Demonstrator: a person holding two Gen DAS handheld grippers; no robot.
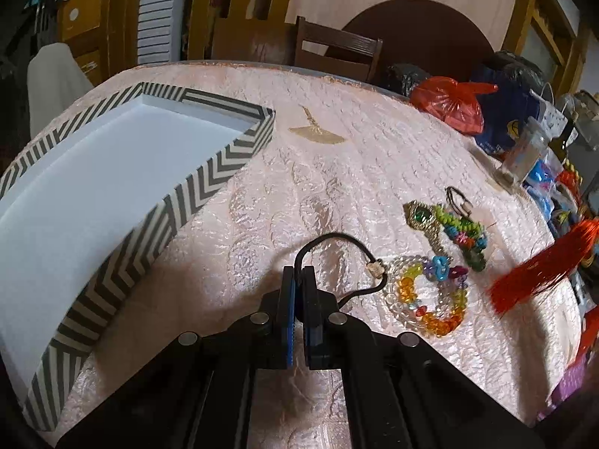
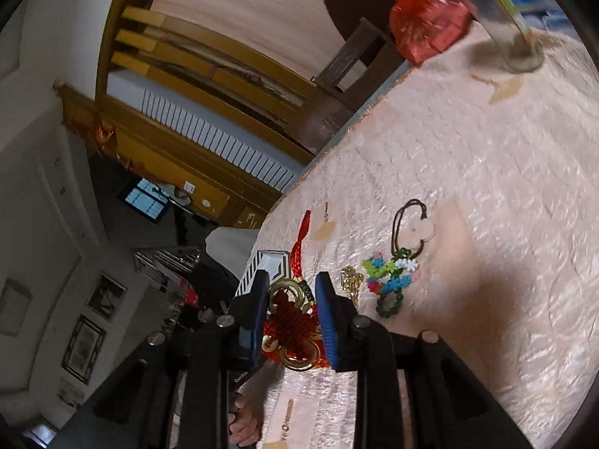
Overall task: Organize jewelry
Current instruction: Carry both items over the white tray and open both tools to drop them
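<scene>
Left gripper (image 1: 298, 275) pinched the black cord (image 1: 329, 239) of a bead necklace (image 1: 430, 295) lying on the pink tablecloth (image 1: 337, 172), right of the striped tray (image 1: 209, 176). Only the right wrist view showed the right gripper (image 2: 292, 292) clamped on a red knot ornament (image 2: 292, 321); the left view caught just its red tassel (image 1: 539, 269) at far right.

Domestic dining room: pink embossed tablecloth (image 1: 337, 172) on table, wooden chair (image 1: 337, 52) at its far edge, framed pictures (image 2: 84, 348) on wall, radiator (image 2: 224, 142).
</scene>
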